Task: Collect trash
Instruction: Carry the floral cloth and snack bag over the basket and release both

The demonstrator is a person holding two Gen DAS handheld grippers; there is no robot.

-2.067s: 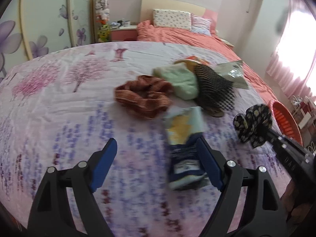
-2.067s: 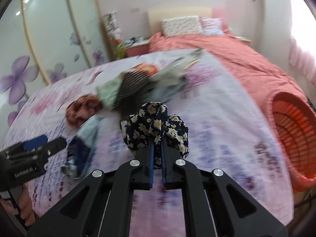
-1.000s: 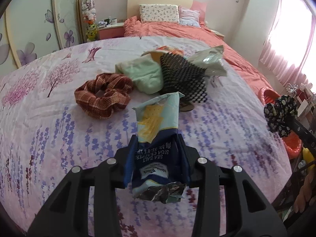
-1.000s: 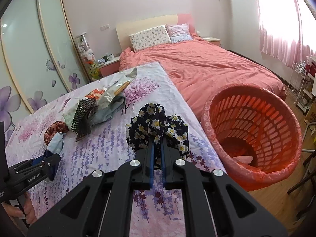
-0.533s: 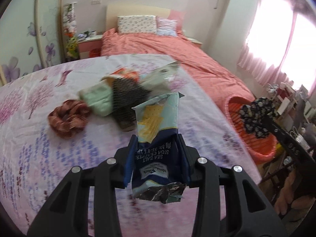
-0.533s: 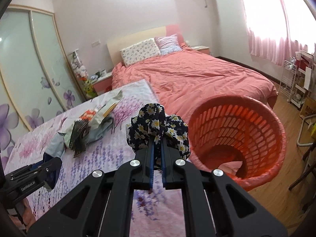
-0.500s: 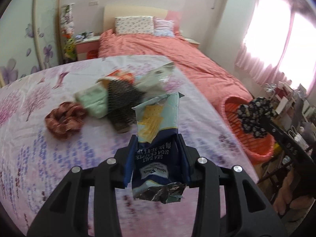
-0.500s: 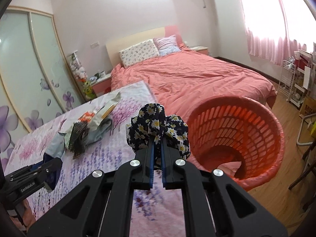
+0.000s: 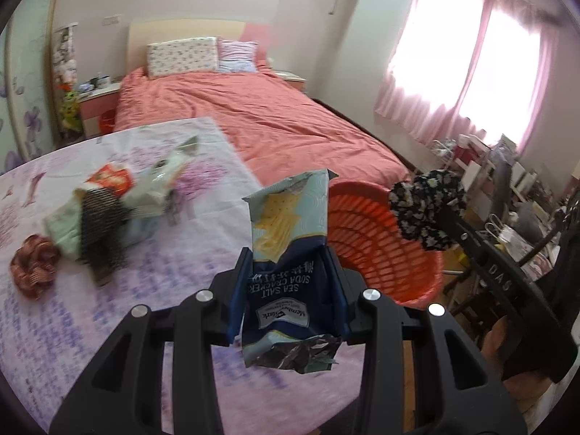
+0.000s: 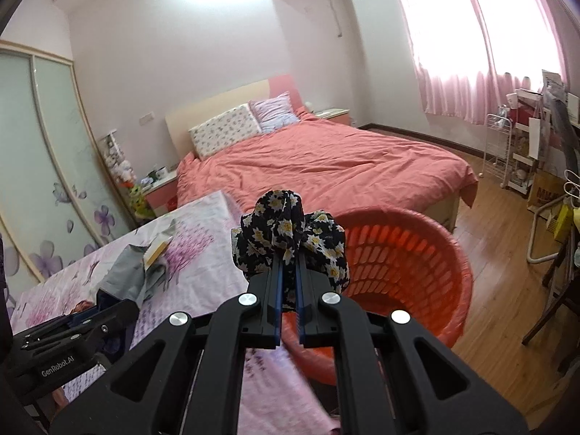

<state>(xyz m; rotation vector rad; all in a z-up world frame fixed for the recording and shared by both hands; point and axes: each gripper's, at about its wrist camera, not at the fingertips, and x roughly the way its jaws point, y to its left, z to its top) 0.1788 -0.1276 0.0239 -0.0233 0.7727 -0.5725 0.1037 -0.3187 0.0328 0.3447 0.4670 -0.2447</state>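
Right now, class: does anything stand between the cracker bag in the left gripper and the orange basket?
Nothing visible does. The cracker bag is held beside the orange basket, whose open mouth shows clear; the flowered scrunchie hangs at its far side.

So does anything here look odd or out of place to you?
Yes: the right gripper carries a floral scrunchie toward the orange basket, though it hardly looks like trash. The left gripper holds a torn, crumpled cracker packet.

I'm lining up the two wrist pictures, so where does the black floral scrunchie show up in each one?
Left wrist: black floral scrunchie at right of centre, pinched by the right gripper.
Right wrist: same scrunchie at centre, just above the fingertips.
Shared landmark: round orange plastic basket, behind the scrunchie in both.
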